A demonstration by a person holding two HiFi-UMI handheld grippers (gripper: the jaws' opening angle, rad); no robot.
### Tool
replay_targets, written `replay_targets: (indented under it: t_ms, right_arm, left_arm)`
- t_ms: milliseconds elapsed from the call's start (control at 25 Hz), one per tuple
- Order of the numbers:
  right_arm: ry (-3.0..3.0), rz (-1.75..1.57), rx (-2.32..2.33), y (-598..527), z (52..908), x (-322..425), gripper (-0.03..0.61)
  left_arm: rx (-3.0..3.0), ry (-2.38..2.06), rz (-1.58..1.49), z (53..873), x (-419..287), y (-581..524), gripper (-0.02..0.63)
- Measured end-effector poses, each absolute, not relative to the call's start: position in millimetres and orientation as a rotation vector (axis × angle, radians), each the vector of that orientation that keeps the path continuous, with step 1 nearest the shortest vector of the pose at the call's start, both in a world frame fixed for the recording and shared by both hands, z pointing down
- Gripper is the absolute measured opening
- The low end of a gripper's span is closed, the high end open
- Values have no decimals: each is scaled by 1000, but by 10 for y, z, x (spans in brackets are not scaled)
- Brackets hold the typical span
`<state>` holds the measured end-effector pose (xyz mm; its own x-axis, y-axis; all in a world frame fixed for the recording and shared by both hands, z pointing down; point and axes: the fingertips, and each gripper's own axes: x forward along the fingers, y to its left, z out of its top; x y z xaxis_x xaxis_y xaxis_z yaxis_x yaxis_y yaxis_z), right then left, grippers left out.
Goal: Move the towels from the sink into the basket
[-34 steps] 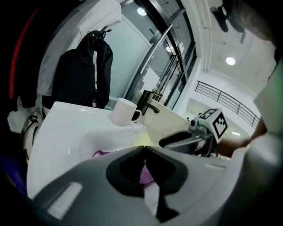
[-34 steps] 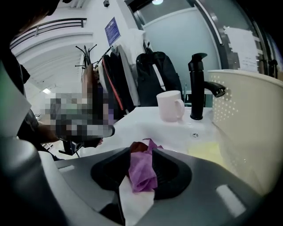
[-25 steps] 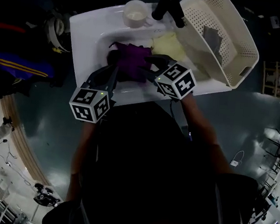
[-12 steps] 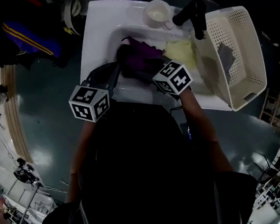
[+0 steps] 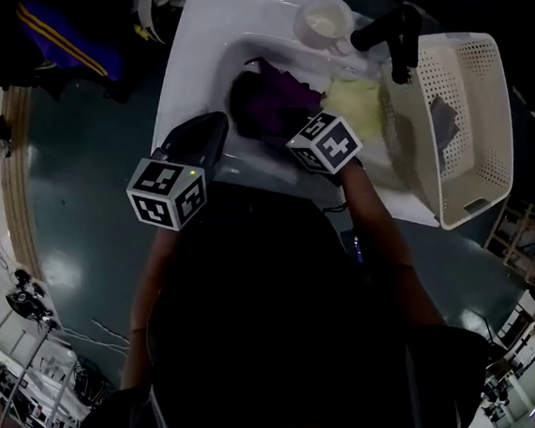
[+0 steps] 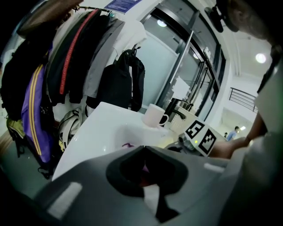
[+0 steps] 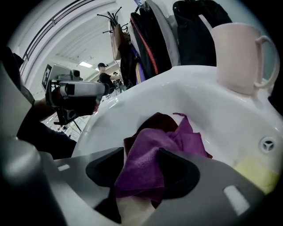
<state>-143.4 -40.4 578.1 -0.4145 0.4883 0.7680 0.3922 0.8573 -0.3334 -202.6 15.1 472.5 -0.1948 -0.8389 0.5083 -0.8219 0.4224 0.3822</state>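
My right gripper (image 7: pixel 141 155) has just been opening its jaws, purple towel (image 7: pixel 177 134) between them; I should push deeper before clamping. Left gripper (image 6: pixel 143 152) is closed.

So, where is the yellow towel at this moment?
In the head view the yellow towel lies in the right part of the sink, between the purple towel and the basket, near the black faucet.

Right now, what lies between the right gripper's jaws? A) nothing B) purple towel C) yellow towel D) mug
B: the purple towel is bunched between the jaws of the right gripper, which stand apart and have just been opening.
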Motion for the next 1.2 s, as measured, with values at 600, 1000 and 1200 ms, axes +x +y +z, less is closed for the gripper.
replay_targets:
  t_ms: [600,1000,1200]
  right_arm:
    - [-1991,169,-508,-605,5917,-1391,78]
    - [-2099,195,-431,-758,5644,-1439,51]
    - [-2168,174,-391,-835,5395,-1465,48]
  left_arm:
    - [1380,-2038,-41,4691,-1952,215,6]
    - [1426,-2021,-33,4655,-1972,108,6]
    - [1485,-1994,-21,4602,-1964,-28,6]
